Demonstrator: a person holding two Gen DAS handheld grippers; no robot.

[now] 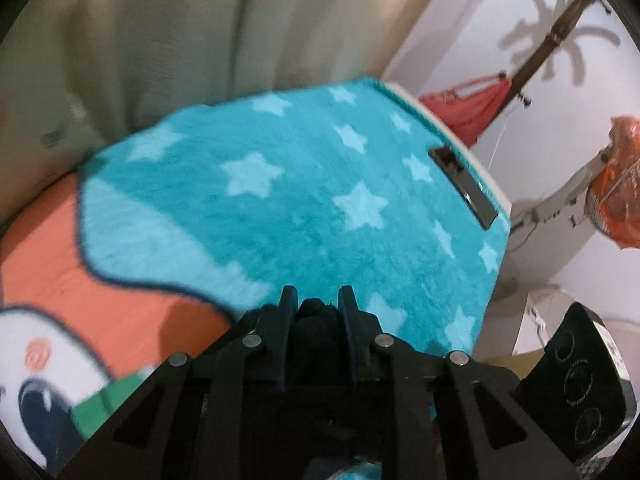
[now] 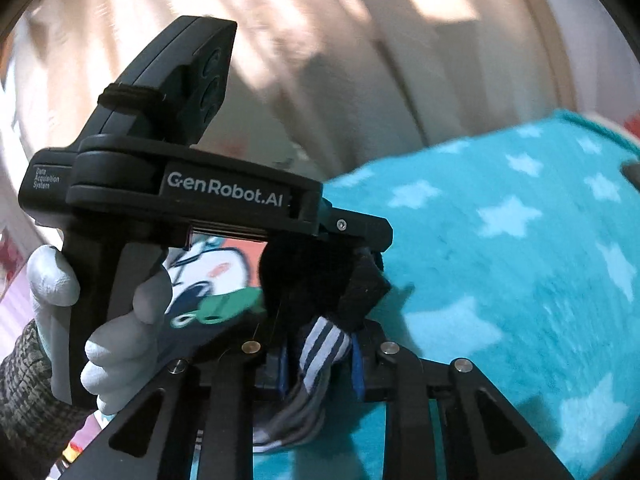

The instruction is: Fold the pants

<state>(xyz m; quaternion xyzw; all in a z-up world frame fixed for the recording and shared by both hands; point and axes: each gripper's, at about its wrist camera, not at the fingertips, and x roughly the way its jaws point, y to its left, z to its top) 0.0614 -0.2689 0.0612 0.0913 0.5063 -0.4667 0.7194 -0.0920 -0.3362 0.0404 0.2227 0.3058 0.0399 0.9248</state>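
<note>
The pants are dark fabric with white side stripes [image 2: 320, 344]. My right gripper [image 2: 318, 354] is shut on a bunched striped part of them, just above the teal star blanket [image 2: 500, 264]. My left gripper [image 1: 318, 306] is shut on a dark fold of the pants [image 1: 318, 316], held above the same blanket [image 1: 300, 208]. In the right wrist view the left gripper [image 2: 360, 276] sits close ahead, gripped by a white-gloved hand [image 2: 116, 328], with dark cloth hanging from its fingers. Most of the pants are hidden below both grippers.
The blanket has a pink cartoon print [image 1: 100, 280] at its left. A dark remote-like bar [image 1: 464, 184] lies near the bed's right edge. Beige curtains [image 1: 180, 40] hang behind. A coat stand [image 1: 560, 28], a red bag [image 1: 472, 108] and a fan [image 1: 624, 184] stand right.
</note>
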